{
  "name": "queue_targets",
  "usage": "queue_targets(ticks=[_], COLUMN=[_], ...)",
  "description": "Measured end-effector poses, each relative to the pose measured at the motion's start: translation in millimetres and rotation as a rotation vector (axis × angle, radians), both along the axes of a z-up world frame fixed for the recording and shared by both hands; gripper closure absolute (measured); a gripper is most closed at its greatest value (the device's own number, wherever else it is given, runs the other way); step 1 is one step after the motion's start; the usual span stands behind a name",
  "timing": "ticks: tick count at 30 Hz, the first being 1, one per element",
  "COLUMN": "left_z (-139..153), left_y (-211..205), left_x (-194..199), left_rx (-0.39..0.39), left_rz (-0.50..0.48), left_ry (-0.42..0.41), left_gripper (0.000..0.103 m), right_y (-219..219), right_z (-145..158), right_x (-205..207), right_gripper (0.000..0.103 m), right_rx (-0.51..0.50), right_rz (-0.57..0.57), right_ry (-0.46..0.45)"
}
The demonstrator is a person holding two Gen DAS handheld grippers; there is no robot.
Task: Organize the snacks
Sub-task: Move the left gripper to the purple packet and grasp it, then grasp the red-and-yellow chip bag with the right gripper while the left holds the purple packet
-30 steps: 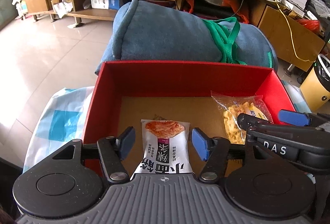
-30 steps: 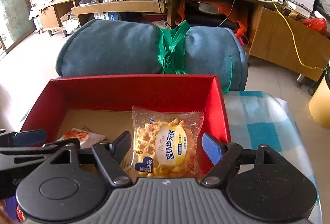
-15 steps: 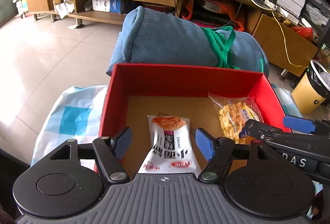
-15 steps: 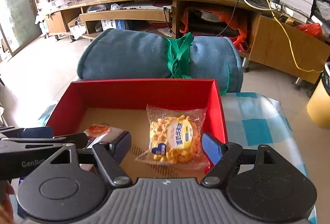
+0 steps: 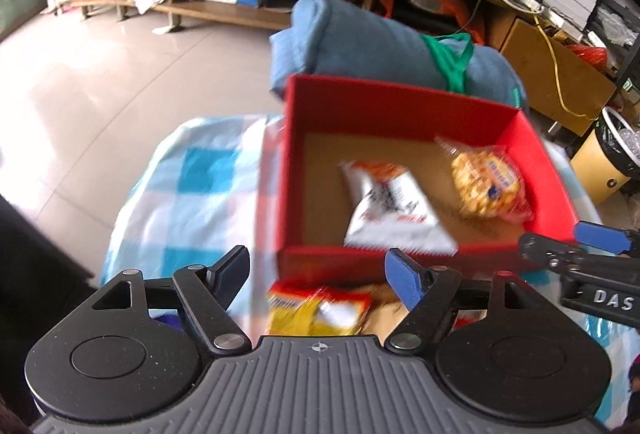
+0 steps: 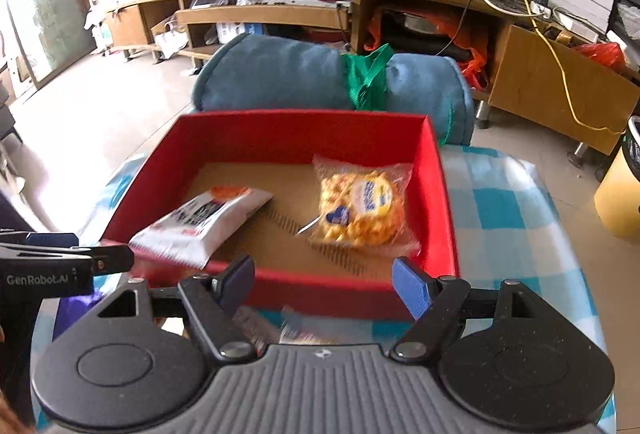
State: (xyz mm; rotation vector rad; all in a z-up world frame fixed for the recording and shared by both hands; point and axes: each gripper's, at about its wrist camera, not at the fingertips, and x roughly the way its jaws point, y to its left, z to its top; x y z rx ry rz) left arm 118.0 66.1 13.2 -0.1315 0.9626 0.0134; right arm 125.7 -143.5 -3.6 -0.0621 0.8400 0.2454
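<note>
My left gripper (image 5: pixel 318 270): jaws opening, nothing between the pads. White snack packet (image 5: pixel 394 212) lies flat in the red box (image 5: pixel 400 106), ahead of and slightly right of my fingers. My right gripper (image 6: pixel 324 280): jaws apart, empty. Waffle snack bag (image 6: pixel 360 206) rests in the box just beyond its fingertips, near the right wall. A blurred yellow-red packet (image 5: pixel 320 310), probably another snack, sits under my left fingers outside the box

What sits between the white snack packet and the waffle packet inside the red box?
Nothing: bare cardboard floor separates white snack packet and waffle packet in the red box, clearest from the right wrist.
</note>
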Motion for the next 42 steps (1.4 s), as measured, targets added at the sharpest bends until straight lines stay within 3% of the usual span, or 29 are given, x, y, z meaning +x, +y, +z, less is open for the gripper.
queue_targets(ticks=[10,15,23,29,35,42], left_z=[-17.5,-30.9,-53.9,-70.2,-68.7,-65.9], left_y=[48.0,60.5,78.2,69.0,63.2,54.5], left_x=[-35.1,-44.7,-47.5,-37.9,-43.9,-66.6], left_rx=[-0.018,0.012,-0.035,-0.001,0.001,-0.064], left_rz=[0.107,0.155,0.235,0.247,0.217,0.148], left_ry=[0.081,0.127,0.198,0.234,0.234,0.236], left_gripper=[0.021,0.021,0.021,0.024,0.029,0.029], right_y=[26.9,40.2,50.5,55.4,63.9,82.4], right_z=[-0.3,-1.5,-5.3,-10.0,-13.0,-22.8], right_x=[-25.5,-28.6,-33.5,-35.0,-37.4,-42.8], right_gripper=[0.032,0.032,0.032,0.032,0.032,0.032], right_rx=[0.004,-0.001,0.004,-0.006,-0.009,-0.012], right_rz=[0.085,0.127,0.166,0.188,0.211,0.230], right_ry=[0.009,0.011,0.030,0.046,0.062,0.104])
